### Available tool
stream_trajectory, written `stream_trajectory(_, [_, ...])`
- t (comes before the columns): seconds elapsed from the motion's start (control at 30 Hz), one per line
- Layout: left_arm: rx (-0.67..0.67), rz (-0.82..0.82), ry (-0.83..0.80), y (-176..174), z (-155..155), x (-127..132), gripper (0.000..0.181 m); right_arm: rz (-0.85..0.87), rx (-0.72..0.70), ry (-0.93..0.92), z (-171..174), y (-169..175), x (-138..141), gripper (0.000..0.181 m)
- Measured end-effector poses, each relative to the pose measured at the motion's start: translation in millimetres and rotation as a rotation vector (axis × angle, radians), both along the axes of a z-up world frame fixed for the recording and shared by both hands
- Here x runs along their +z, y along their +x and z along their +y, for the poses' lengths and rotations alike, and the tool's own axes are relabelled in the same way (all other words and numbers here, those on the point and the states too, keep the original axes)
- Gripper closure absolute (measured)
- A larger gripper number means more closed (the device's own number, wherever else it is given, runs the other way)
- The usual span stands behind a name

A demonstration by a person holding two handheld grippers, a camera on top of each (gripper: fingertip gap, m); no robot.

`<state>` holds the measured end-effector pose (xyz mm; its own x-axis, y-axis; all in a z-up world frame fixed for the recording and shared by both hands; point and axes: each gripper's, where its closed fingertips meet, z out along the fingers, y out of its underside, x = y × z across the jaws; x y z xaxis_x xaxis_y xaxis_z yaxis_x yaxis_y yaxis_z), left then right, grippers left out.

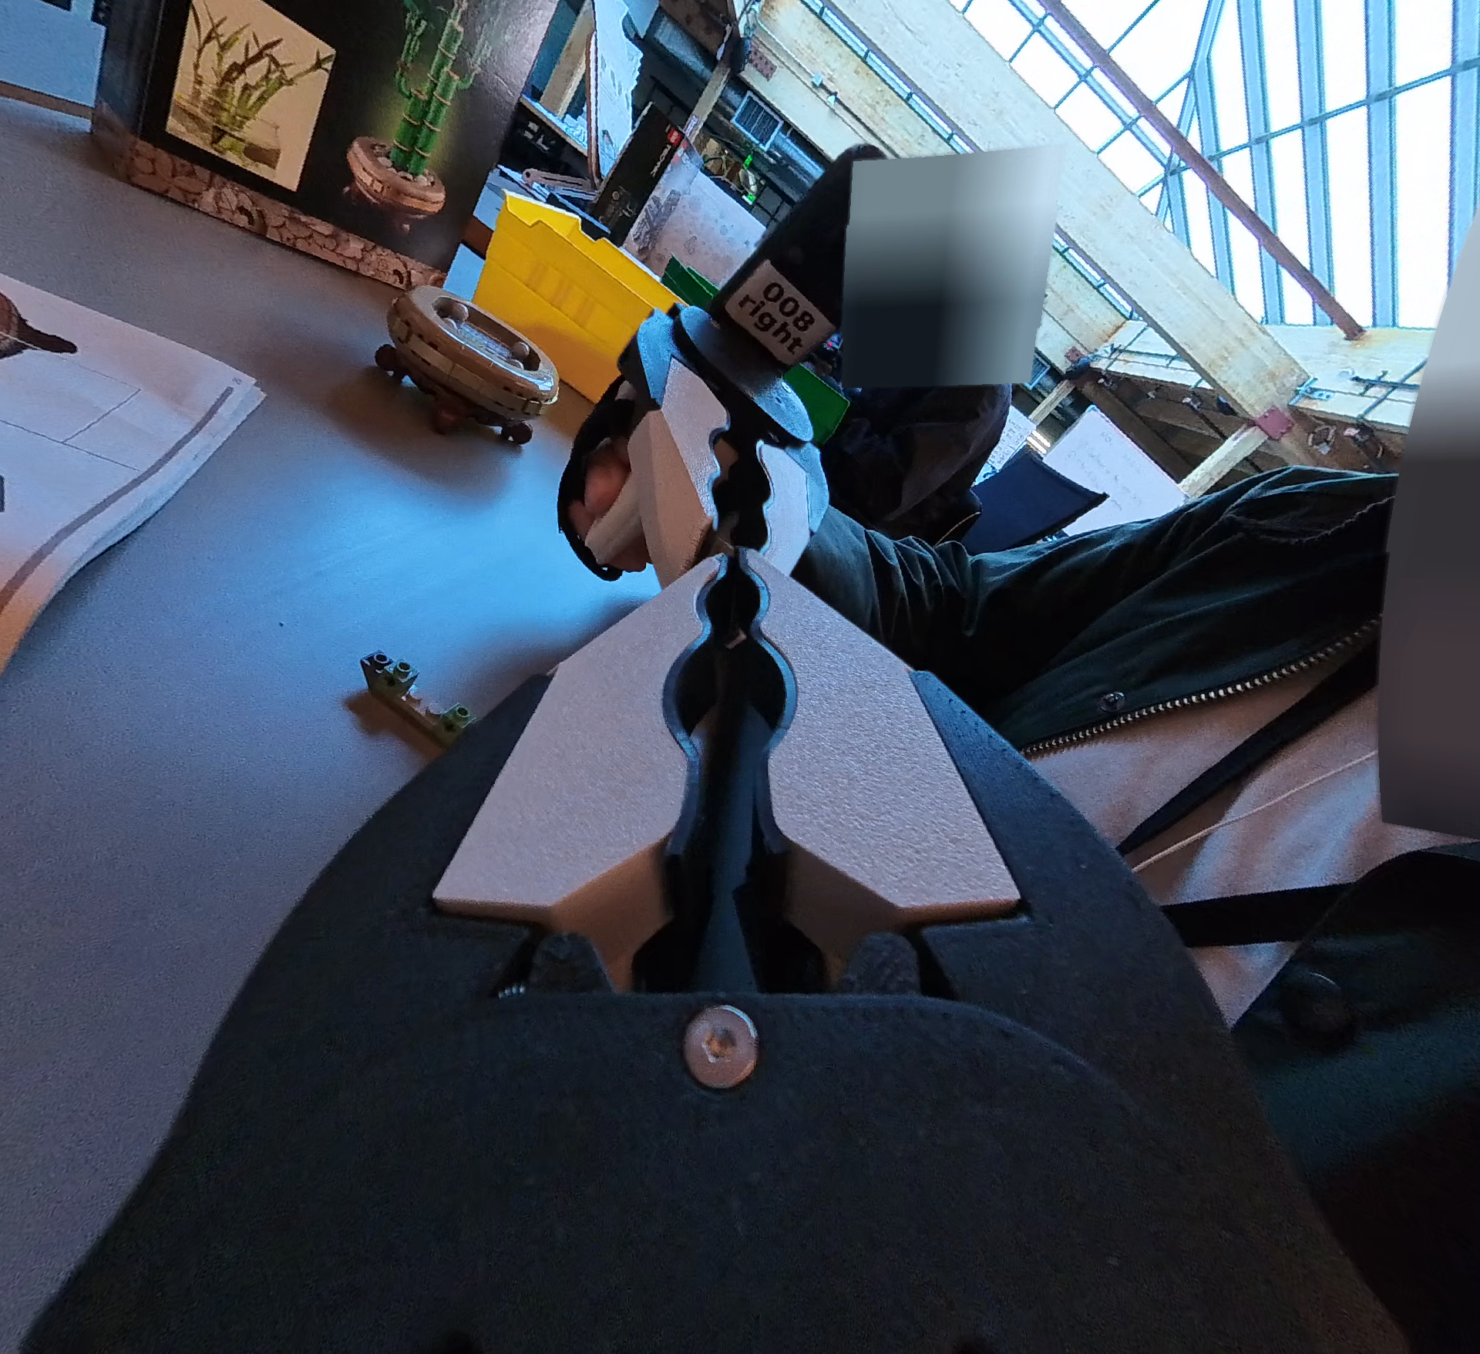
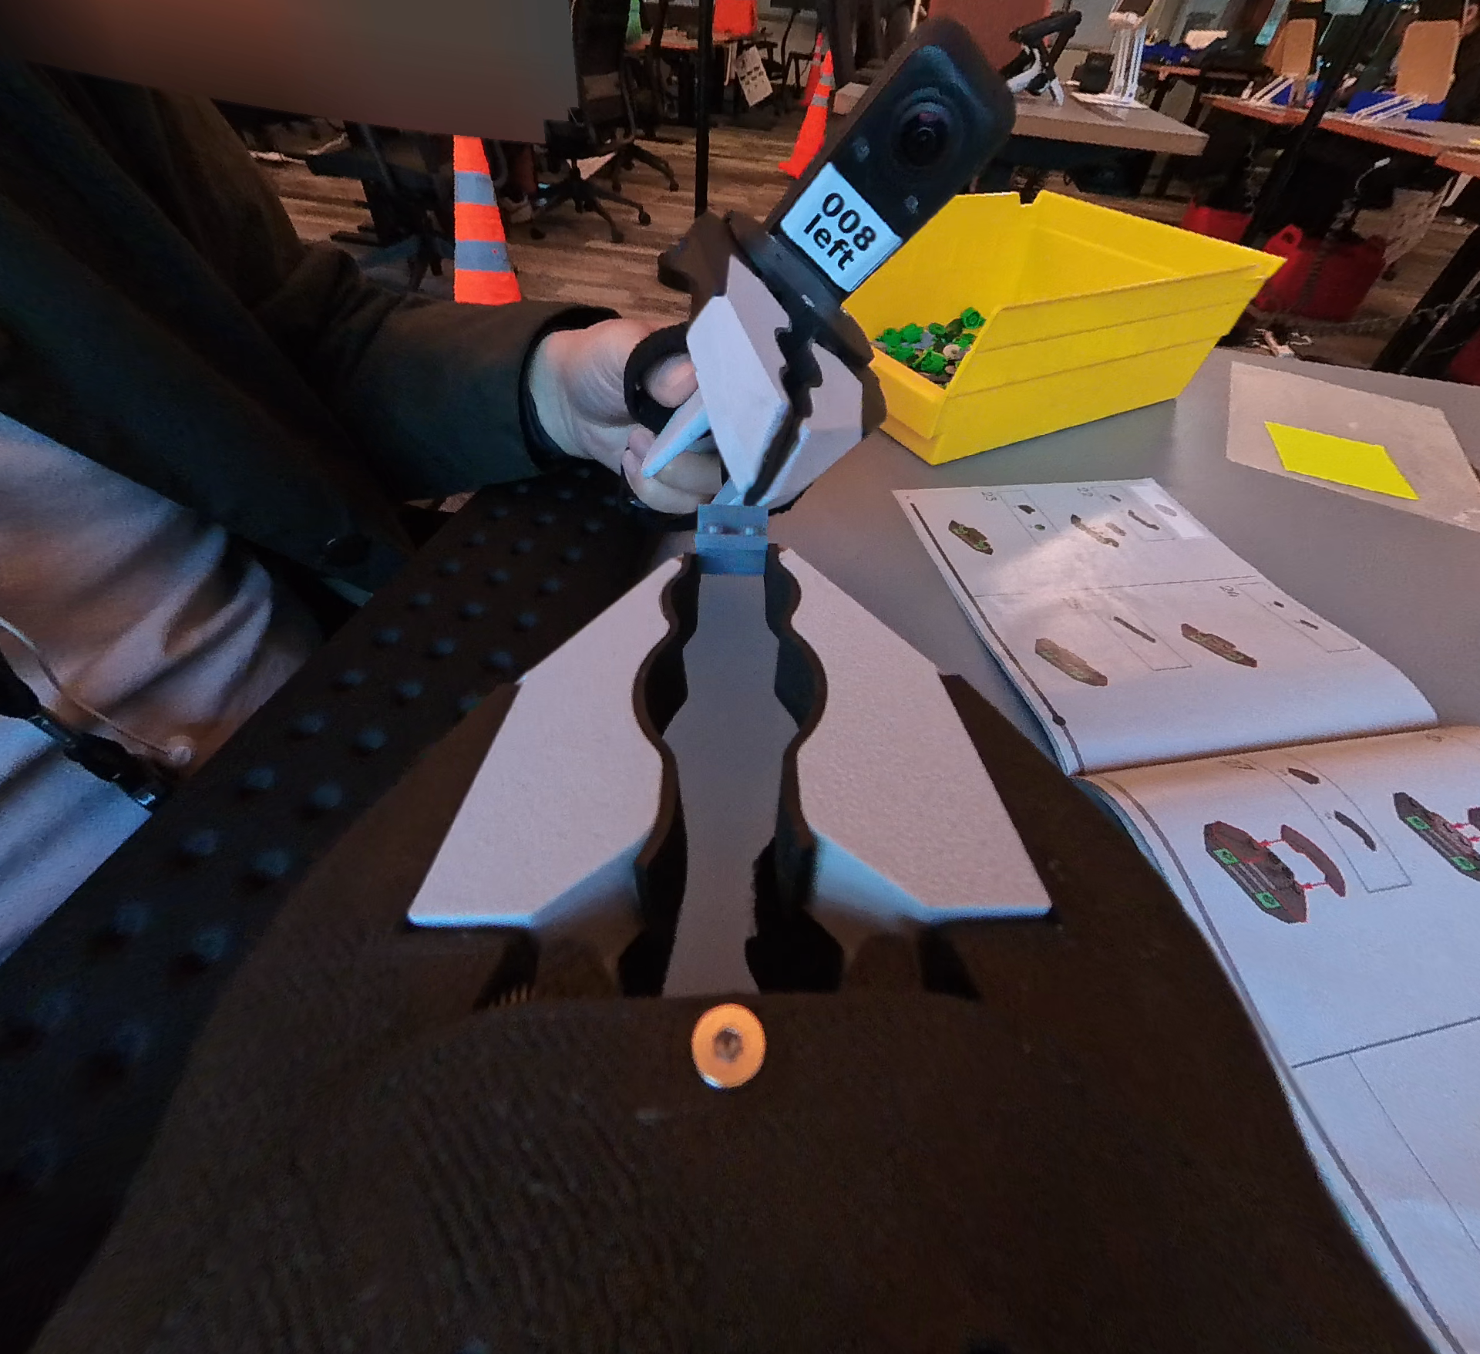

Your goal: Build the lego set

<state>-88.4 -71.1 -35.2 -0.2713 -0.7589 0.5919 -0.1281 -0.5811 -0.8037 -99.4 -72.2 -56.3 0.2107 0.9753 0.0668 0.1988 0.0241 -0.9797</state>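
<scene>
I hold the right gripper pinched on a small grey brick, clamped at the very tips with its studded face turned away from the camera. Directly ahead of those tips, touching or nearly touching the brick, is the left gripper, tilted down toward it. In the left wrist view the left gripper has its jaws drawn almost together, with a pale sliver of a part showing between the pads; whether it truly bears on that part I cannot tell.

The brick is, by my judgement, light, rigid and smooth-sided plastic: it will not crush, but it can pivot or squirt out of a tip grip if the pressing load comes off-axis. I would hold it by two opposite flat walls, low on the body, leaving studs and underside free for mating.

To the left of the left gripper, on the table, lies an olive sub-assembly with green studs; farther ahead and left stands the round tan pot base, near the yellow bin and the set box. To the right of the right gripper the instruction booklet lies open; ahead and right, the bin holds loose green pieces.
</scene>
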Motion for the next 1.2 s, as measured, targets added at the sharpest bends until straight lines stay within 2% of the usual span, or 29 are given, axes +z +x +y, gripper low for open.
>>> stream_trajectory(0.3, [0.044, 0.045, 0.0, 3.4, 7.9, -9.3, 0.181, -0.038, -0.049, -0.026, 8.4, 3.0, -7.7, 0.167])
stream_trajectory(0.5, [0.138, 0.076, 0.083, 2.6, 19.0, -11.9, 0.176, -0.077, -0.116, -0.042, 19.5, 7.3, -15.2, 0.166])
stream_trajectory(0.57, [0.269, 0.076, 0.123, -4.6, 39.0, -8.7, 0.18, -0.083, -0.139, -0.063, 23.0, 9.4, -17.5, 0.166])
stream_trajectory(0.63, [0.467, 0.064, 0.154, -22.4, 68.3, -1.8, 0.181, -0.083, -0.173, -0.12, 27.8, 12.4, -20.6, 0.166])
stream_trajectory(0.73, [0.862, -0.101, 0.223, -81.5, 108.9, 34.6, 0.181, -0.047, -0.206, -0.233, 33.6, 15.8, -22.6, 0.166])
stream_trajectory(0.8, [1.106, -0.194, 0.292, -127.0, 121.6, 53.7, 0.181, -0.028, -0.232, -0.268, 38.3, 19.1, -22.6, 0.166])
stream_trajectory(0.87, [1.25, -0.224, 0.353, -153.9, 124.3, 62.5, 0.181, -0.023, -0.261, -0.28, 43.1, 23.1, -23.6, 0.166])
stream_trajectory(1.0, [1.287, -0.223, 0.396, -157.5, 122.7, 65.9, 0.181, -0.025, -0.3, -0.277, 49.0, 28.2, -24.8, 0.166])
stream_trajectory(1.2, [1.265, -0.228, 0.35, -156.0, 125.5, 61.8, 0.181, -0.085, -0.338, -0.268, 51.0, 28.6, -32.8, 0.166])
